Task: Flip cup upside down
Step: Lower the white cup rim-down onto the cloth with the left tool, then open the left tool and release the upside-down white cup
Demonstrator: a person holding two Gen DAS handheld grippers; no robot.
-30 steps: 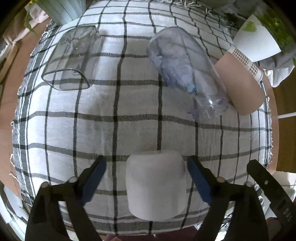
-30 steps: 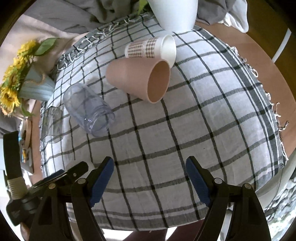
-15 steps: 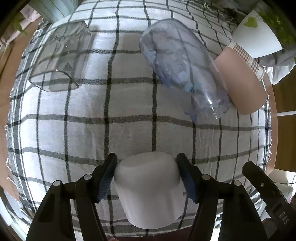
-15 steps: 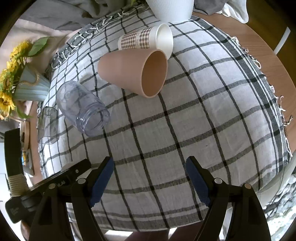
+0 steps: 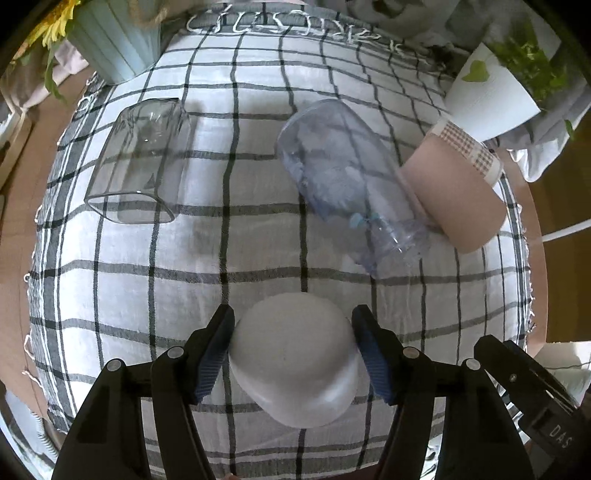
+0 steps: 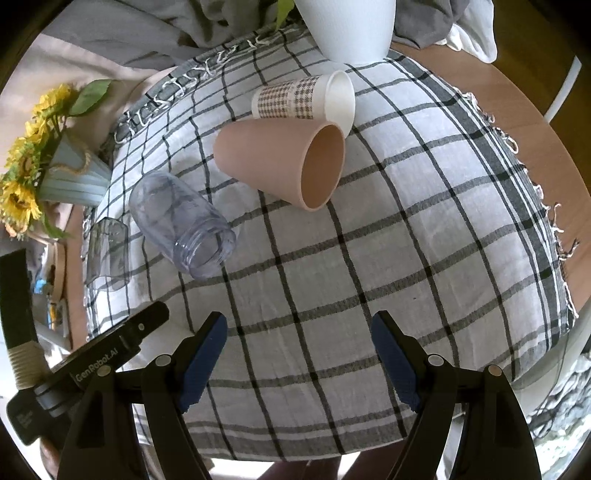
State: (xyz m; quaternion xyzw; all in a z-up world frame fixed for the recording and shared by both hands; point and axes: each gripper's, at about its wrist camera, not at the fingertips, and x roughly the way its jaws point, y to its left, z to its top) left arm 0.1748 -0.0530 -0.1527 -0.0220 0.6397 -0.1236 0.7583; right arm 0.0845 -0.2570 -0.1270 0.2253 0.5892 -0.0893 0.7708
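Note:
A white cup (image 5: 295, 360) is held between the blue pads of my left gripper (image 5: 293, 345), its closed base turned toward the camera, just above the checked cloth (image 5: 184, 277). The left gripper is shut on it. My right gripper (image 6: 299, 350) is open and empty above the cloth's near part; the left gripper's body (image 6: 92, 365) shows at its lower left. The white cup is hidden in the right wrist view.
Lying on their sides on the cloth are a clear square glass (image 5: 140, 162), a bluish clear jar (image 5: 351, 184), a pink cup (image 6: 284, 162) and a patterned paper cup (image 6: 306, 99). A sunflower vase (image 6: 70, 181) and a white plant pot (image 6: 351, 26) stand at the far edge.
My left gripper has closed on the white cup and lifted and tilted it so its base faces the camera. The right gripper stayed open and pulled back slightly.

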